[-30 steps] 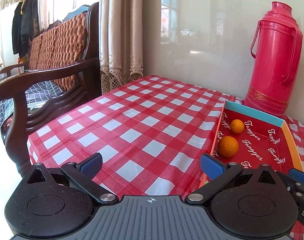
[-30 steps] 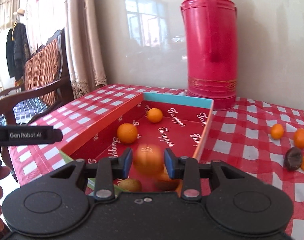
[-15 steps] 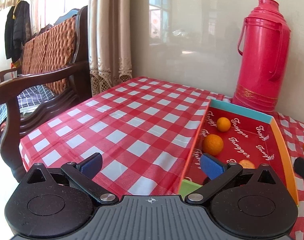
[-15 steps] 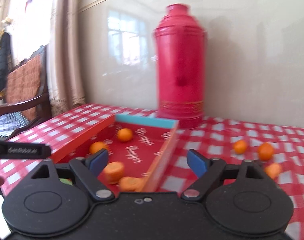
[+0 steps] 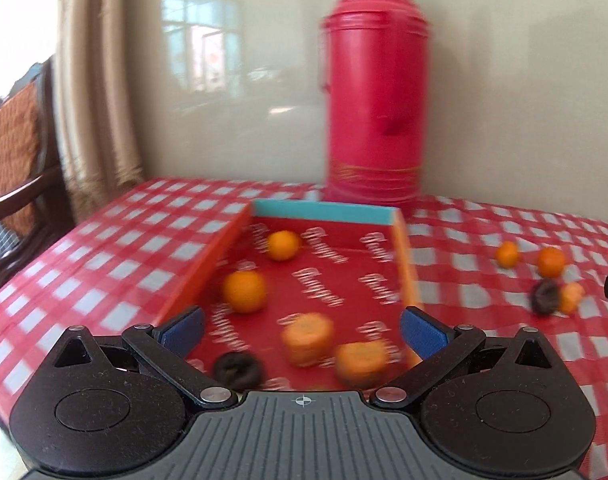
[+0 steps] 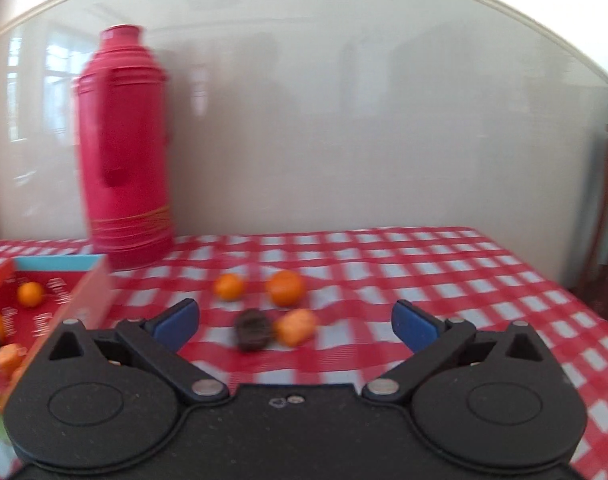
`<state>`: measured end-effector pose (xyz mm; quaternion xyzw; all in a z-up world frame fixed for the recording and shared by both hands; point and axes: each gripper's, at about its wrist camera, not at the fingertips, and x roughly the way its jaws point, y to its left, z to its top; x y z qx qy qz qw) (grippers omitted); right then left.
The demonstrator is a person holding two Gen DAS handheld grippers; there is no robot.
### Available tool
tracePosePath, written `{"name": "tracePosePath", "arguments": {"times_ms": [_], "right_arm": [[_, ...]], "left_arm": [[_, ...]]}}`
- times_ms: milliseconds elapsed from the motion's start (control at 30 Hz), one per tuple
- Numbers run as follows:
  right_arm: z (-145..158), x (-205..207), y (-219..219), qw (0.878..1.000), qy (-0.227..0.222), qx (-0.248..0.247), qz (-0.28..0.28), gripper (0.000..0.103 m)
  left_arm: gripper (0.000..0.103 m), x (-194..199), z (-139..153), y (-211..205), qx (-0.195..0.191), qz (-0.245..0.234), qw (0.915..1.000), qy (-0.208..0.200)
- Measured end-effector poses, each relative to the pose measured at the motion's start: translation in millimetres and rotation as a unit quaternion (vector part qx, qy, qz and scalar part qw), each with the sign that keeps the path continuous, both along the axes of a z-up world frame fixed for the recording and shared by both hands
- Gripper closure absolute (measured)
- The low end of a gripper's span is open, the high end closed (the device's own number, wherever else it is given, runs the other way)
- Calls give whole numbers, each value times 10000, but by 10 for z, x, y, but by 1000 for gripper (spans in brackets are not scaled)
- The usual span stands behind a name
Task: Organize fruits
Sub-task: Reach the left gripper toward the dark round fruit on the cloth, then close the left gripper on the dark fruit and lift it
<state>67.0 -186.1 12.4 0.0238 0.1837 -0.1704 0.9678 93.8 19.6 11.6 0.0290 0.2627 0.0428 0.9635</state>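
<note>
My left gripper (image 5: 302, 326) hangs with its jaws spread wide and nothing between them, poised over the near end of the red tray (image 5: 208, 264). Just past its blue pads lie two pale orange fruits (image 5: 307, 338) side by side, with a dark wrinkled fruit (image 5: 238, 368) to their left, and farther in sit two round oranges (image 5: 244, 291), one mid-tray and one near the far teal wall. My right gripper (image 6: 296, 320) is likewise released, jaws wide apart and holding nothing, above the checked table (image 6: 423, 264) to the right of the tray. Ahead of it a loose cluster waits on the cloth: a dark fruit (image 6: 254, 330) touching a pale orange one (image 6: 296, 326), and two round oranges (image 6: 286, 288) just beyond them. A tall red thermos (image 6: 122, 152) stands at the far edge against the wall, behind the tray. Both views are blurred, so finer detail escapes me.
</note>
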Motion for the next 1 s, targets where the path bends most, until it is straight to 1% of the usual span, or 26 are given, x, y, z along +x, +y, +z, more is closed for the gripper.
{"name": "tracePosePath", "arguments": {"times_ms": [133,233,300,400,533,633,667,700,767,867,967,1000], "right_arm": [[-7,-94,-252,9963,-15,-183,-841,6],[-7,-179,-450,9902,-9,-172,-1387,6],[-11,-243,-583,9872,-29,-62,-1595,6],[-16,-355,-755,9870,-47,127,-1603,6],[-23,-473,-906,9868,-120,184,-1604,6],[-28,-515,-1020,9857,-161,294,-1649,6],[-18,-518,-1048,9851,-170,357,-1672,6],[-9,-538,-1074,9845,-196,428,-1687,6],[3,-575,-1123,9835,-257,577,-1696,6],[16,-618,-1171,9826,-350,730,-1669,6],[21,-639,-1194,9830,-404,794,-1604,6],[20,-634,-1194,9833,-401,801,-1585,6]], "left_arm": [[0,50,5,-470,301,-717,9969,-111],[0,135,-60,-830,594,-1242,9905,-22],[0,195,-110,-1054,743,-1550,9851,42],[1,318,-198,-1341,956,-1921,9767,106],[1,470,-292,-1641,1177,-2214,9679,177],[1,594,-336,-1735,1092,-2341,9655,322],[5,644,-348,-1745,1032,-2367,9653,382],[13,692,-368,-1771,991,-2401,9646,448],[18,773,-421,-1796,937,-2443,9634,590],[19,861,-507,-1839,920,-2427,9633,682],[19,894,-538,-1879,898,-2481,9622,676],[25,909,-552,-1911,900,-2487,9621,664]]}}
